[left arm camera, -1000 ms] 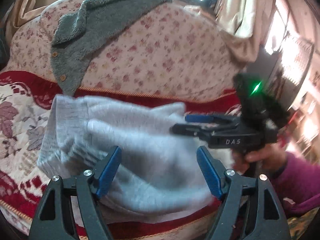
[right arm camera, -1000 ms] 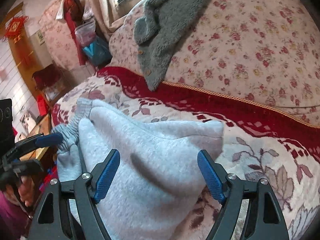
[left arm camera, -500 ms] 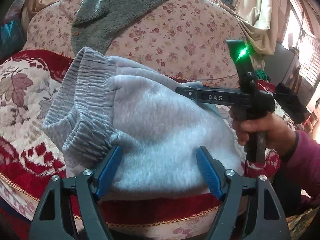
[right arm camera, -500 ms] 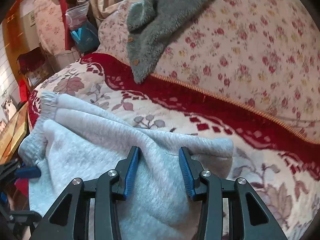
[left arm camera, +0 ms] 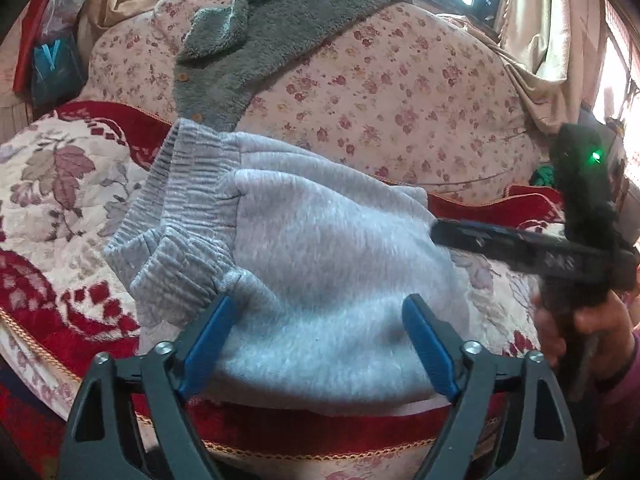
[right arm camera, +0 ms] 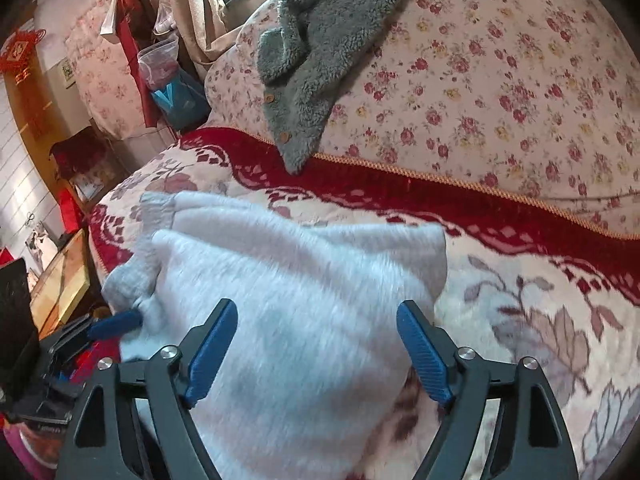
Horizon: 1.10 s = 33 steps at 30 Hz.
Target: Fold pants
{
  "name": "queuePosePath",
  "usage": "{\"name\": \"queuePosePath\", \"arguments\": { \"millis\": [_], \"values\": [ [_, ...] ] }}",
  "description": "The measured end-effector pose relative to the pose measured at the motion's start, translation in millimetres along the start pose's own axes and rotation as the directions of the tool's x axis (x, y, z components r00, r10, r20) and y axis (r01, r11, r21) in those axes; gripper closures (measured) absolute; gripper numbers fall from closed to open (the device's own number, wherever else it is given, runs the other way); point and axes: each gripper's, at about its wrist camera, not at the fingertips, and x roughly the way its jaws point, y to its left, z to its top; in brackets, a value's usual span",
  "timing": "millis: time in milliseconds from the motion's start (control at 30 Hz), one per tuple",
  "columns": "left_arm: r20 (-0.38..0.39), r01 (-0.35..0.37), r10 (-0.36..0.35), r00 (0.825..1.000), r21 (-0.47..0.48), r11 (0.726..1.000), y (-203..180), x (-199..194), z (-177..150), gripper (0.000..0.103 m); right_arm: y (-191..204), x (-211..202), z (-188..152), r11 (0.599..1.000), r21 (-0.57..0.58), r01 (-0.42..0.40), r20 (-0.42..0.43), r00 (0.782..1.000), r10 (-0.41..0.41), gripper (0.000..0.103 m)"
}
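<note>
Pants point(left arm camera: 320, 248): grey, folded on the sofa seat point(left arm camera: 56, 184).
Left gripper point(left arm camera: 320, 344): jaws opening wide over pants, gripping nothing.
Right gripper point(right arm camera: 316, 344): likewise, opening, empty.

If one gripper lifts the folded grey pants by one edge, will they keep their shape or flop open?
The grey pants look like thick, soft fleece lying in rounded layers, so they would probably droop and unfold. The bunched ribbed waistband seems bulkier, so that end may hang lower. The fuzzy surface likely grips well.

left tongs point(left arm camera: 316, 344) opening, right tongs point(right arm camera: 316, 352) opening, both angled down
</note>
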Motion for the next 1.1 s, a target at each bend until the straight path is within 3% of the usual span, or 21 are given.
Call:
{"name": "queuePosePath", "arguments": {
  "millis": [300, 633, 833, 1100],
  "values": [
    [0.043, -0.114, 0.112, 0.993, 0.033, 0.993, -4, -15, 17, 0.01, 0, -22, -15, 0.996, 0.068, -0.051, -0.004, 0.999, 0.052, 0.006],
    [0.059, -0.183, 0.181, 0.982, 0.031, 0.983, 11, -15, 25, 0.008, -15, -18, -30, 0.984, 0.155, -0.091, -0.042, 0.994, 0.098, 0.0],
    [0.038, -0.195, 0.196, 0.98, -0.023, 0.98, 33, -7, 29, 0.006, -24, -8, -38, 0.967, 0.22, -0.132, -0.063, 0.987, 0.149, 0.0],
    [0.028, -0.212, 0.214, 0.976, -0.081, 0.974, 56, -7, 28, 0.006, -25, 0, -38, 0.964, 0.236, -0.125, -0.076, 0.986, 0.147, 0.0]
  ]
}}
